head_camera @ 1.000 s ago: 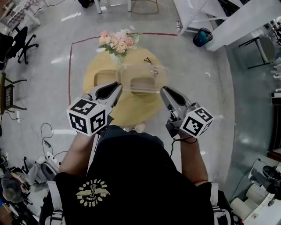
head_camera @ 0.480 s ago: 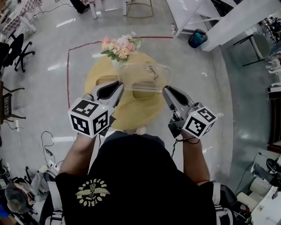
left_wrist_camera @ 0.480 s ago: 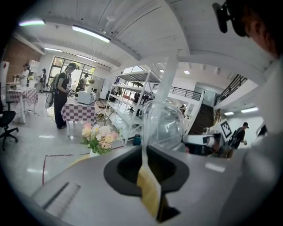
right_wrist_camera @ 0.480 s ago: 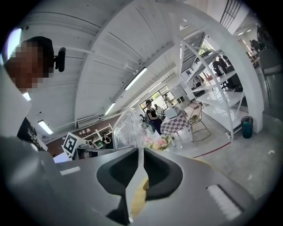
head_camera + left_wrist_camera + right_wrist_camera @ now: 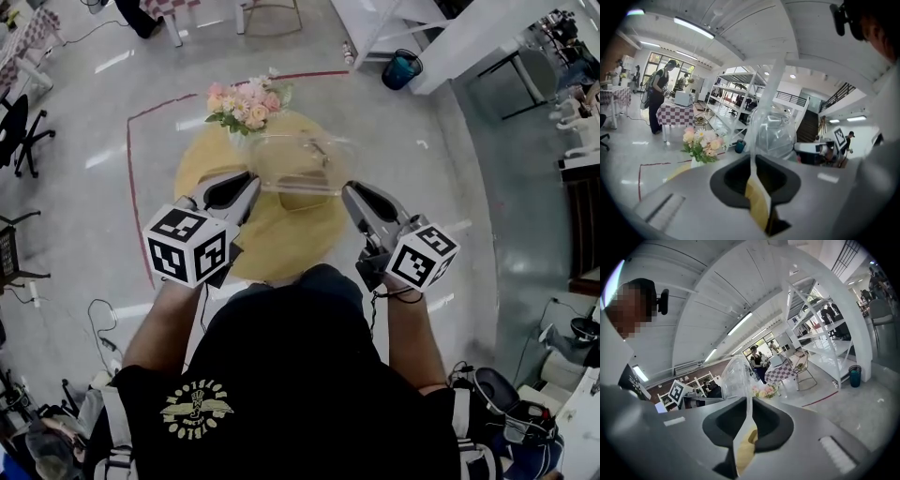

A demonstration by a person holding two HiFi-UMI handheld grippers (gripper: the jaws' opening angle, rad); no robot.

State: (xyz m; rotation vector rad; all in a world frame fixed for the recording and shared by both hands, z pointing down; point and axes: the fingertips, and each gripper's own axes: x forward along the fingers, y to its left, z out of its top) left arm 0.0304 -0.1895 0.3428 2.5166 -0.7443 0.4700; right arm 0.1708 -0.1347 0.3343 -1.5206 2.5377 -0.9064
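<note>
Head view: a clear plastic rectangular container [image 5: 300, 161] spans the gap between the two grippers, over the far half of a round yellow tabletop [image 5: 281, 239]. The left gripper [image 5: 247, 184] meets the container's left edge and the right gripper [image 5: 351, 191] meets its right edge. From here I cannot tell whether the container touches the tabletop. A bouquet of pink and cream flowers [image 5: 246, 101] stands at the tabletop's far rim, just beyond the container. A line of red tape [image 5: 129, 173] runs on the grey floor around the tabletop's left and far sides. A blue bin [image 5: 401, 68] sits well apart, beside white shelving.

Left gripper view: the jaws are closed tight on the container's thin clear rim, which runs up between them as a narrow strip. The container's transparent body rises just past the jaw tips. The bouquet shows to the left of it. A person with a backpack [image 5: 656, 101] stands far off by a table with a checked cloth [image 5: 677, 115].

Right gripper view: these jaws are likewise clamped on the container's rim, its clear wall standing up beyond them. The bouquet sits low behind the container.
</note>
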